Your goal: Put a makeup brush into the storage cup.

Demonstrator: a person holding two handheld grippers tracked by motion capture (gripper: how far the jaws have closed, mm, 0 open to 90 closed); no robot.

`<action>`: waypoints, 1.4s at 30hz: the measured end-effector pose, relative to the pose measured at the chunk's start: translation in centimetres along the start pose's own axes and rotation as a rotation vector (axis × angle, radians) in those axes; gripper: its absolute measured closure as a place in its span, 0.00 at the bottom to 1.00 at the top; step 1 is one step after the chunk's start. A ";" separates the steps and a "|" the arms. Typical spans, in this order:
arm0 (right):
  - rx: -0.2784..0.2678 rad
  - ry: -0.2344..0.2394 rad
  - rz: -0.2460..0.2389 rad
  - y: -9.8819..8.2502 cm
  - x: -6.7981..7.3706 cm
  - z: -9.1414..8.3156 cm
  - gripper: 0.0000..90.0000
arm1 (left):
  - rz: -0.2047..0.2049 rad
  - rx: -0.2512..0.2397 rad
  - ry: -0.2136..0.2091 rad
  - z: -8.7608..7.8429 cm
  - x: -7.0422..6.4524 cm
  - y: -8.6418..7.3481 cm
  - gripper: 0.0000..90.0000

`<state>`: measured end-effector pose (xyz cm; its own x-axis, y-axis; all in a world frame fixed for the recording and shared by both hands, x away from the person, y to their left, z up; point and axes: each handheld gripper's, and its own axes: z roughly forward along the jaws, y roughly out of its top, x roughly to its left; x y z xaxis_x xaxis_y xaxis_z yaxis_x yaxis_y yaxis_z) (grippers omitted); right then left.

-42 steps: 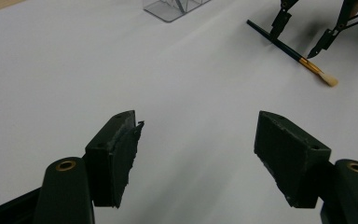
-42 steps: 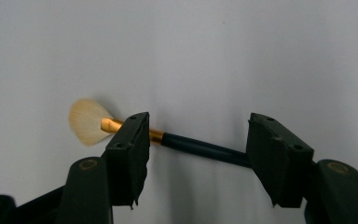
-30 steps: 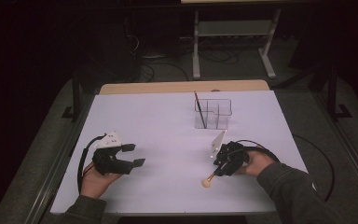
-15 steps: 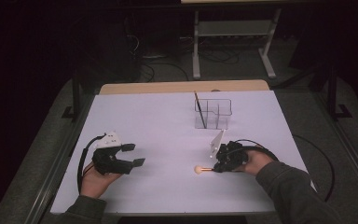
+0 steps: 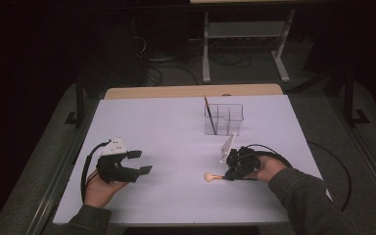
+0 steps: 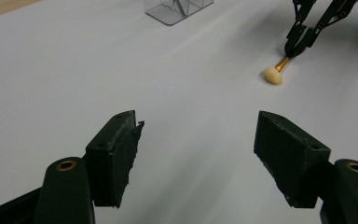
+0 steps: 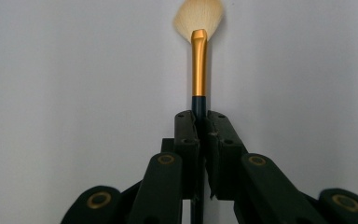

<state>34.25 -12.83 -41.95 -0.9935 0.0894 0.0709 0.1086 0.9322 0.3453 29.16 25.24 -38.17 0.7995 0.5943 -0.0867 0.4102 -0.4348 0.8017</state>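
change: right hand-held gripper jaws have just closed on the dark handle of the gold-ferruled, cream-bristled makeup brush | brush: turned, lies low over white tabletop | left hand-held gripper: wide open, empty | meaning: likely ready to lift toward clear plastic organiser

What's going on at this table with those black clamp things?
A person holds a gripper in each hand over a white table. The right gripper has its jaws shut on the dark handle of a makeup brush, whose pale bristles rest on the table. The left gripper waits with open jaws, holding nothing. A clear organizer with one dark brush standing in it sits farther back.
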 end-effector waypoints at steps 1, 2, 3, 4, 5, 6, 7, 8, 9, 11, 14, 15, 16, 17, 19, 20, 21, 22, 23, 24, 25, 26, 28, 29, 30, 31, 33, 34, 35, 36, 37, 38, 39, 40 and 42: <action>-0.002 0.003 0.000 0.0 0.0 -0.1 0.92 | 0.001 -0.001 0.000 0.0 0.0 0.0 0.33; 0.001 0.003 0.005 0.0 0.1 -0.2 0.92 | 0.004 -0.002 -0.001 0.0 0.0 0.0 0.33; -0.008 0.000 0.002 0.1 0.1 -0.4 0.92 | 0.003 -0.004 -0.001 0.0 0.0 0.0 0.33; -0.014 0.002 0.006 0.1 0.1 -0.5 0.92 | 0.004 -0.005 -0.001 0.0 0.0 0.0 0.33; -0.019 0.003 0.003 0.1 0.1 -0.6 0.92 | 0.005 -0.004 -0.002 0.0 -0.1 0.0 0.33; -0.025 0.000 0.004 0.1 0.2 -0.7 0.92 | 0.006 -0.006 -0.004 0.1 -0.1 0.0 0.33; -0.029 0.002 0.005 0.1 0.2 -0.9 0.92 | 0.007 -0.005 -0.004 0.1 -0.1 0.1 0.33; -0.031 0.004 0.006 0.2 0.2 -1.0 0.92 | 0.007 -0.003 -0.005 0.1 -0.1 0.1 0.33; -0.035 0.001 0.007 0.2 0.2 -1.1 0.92 | 0.007 -0.004 -0.005 0.1 -0.1 0.1 0.33; -0.043 0.000 0.010 0.2 0.3 -1.3 0.92 | 0.005 -0.006 -0.006 0.1 -0.1 0.1 0.33; -0.063 0.001 0.016 0.3 0.4 -1.8 0.92 | 0.003 -0.008 -0.009 0.1 -0.2 0.1 0.33; -0.067 -0.001 0.010 0.3 0.4 -1.8 0.92 | 0.006 -0.009 -0.011 0.1 -0.2 0.1 0.33; -0.072 0.000 0.017 0.4 0.5 -2.0 0.92 | 0.010 -0.008 -0.012 0.1 -0.2 0.1 0.33; -0.082 0.001 0.013 0.4 0.6 -2.1 0.92 | 0.010 -0.007 -0.013 0.1 -0.2 0.1 0.33; -0.093 0.000 0.014 0.5 0.7 -2.4 0.92 | 0.013 -0.006 -0.015 0.2 -0.3 0.2 0.33; -0.097 -0.002 0.014 0.5 0.7 -2.4 0.92 | 0.015 -0.005 -0.017 0.2 -0.3 0.2 0.33; -0.100 -0.007 0.012 0.5 0.8 -2.6 0.92 | 0.014 -0.008 -0.020 0.2 -0.4 0.3 0.33; -0.106 -0.007 0.012 0.6 0.9 -2.7 0.92 | 0.019 -0.007 -0.022 0.3 -0.5 0.3 0.33; -0.117 -0.013 0.007 0.6 0.9 -2.8 0.92 | 0.022 -0.007 -0.023 0.3 -0.6 0.4 0.33; -0.123 -0.011 0.009 0.6 1.0 -3.0 0.92 | 0.024 -0.005 -0.027 0.4 -0.6 0.4 0.33; -0.132 -0.012 0.008 0.6 1.1 -3.1 0.92 | 0.023 -0.006 -0.030 0.4 -0.7 0.5 0.33; -0.136 -0.013 0.009 0.7 1.2 -3.3 0.92 | 0.035 -0.003 -0.034 0.5 -0.8 0.6 0.33; -0.154 -0.016 0.004 0.8 1.4 -3.5 0.92 | 0.032 -0.005 -0.042 0.6 -1.0 0.7 0.33; -0.159 -0.019 0.000 0.8 1.5 -3.7 0.92 | 0.038 -0.004 -0.047 0.6 -1.2 0.8 0.33; -0.164 -0.021 -0.001 0.9 1.6 -3.8 0.92 | 0.038 -0.007 -0.051 0.7 -1.3 0.9 0.33; -0.169 -0.022 -0.002 0.9 1.7 -3.9 0.92 | 0.042 -0.007 -0.056 0.8 -1.4 1.0 0.33; -0.178 -0.026 -0.004 1.1 1.8 -4.1 0.92 | 0.050 0.000 -0.069 1.0 -1.8 1.2 0.34; -0.182 -0.028 -0.007 1.1 1.9 -4.3 0.92 | 0.061 0.003 -0.074 1.2 -2.0 1.4 0.34; -0.186 -0.028 -0.010 1.2 2.0 -4.4 0.92 | 0.065 0.005 -0.080 1.3 -2.2 1.5 0.34; -0.188 -0.028 -0.011 1.3 2.1 -4.5 0.92 | 0.069 0.007 -0.087 1.5 -2.4 1.6 0.34; -0.192 -0.027 -0.014 1.4 2.2 -4.5 0.92 | 0.074 0.009 -0.093 1.6 -2.6 1.8 0.34; -0.192 -0.028 -0.016 1.5 2.3 -4.6 0.92 | 0.086 0.012 -0.098 1.7 -2.8 2.0 0.34; -0.195 -0.028 -0.019 1.6 2.3 -4.7 0.92 | 0.095 0.016 -0.103 1.8 -3.0 2.1 0.34; -0.197 -0.031 -0.020 1.7 2.4 -4.8 0.92 | 0.099 0.013 -0.109 1.9 -3.2 2.2 0.34; -0.204 -0.033 -0.026 1.8 2.5 -5.0 0.92 | 0.115 0.019 -0.121 2.2 -3.7 2.6 0.34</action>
<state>32.16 -12.65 -36.47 -0.9963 0.0805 0.0303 0.0842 0.8441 0.5296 28.23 20.44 -37.05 0.8882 0.4547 -0.0664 0.3202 -0.5087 0.7992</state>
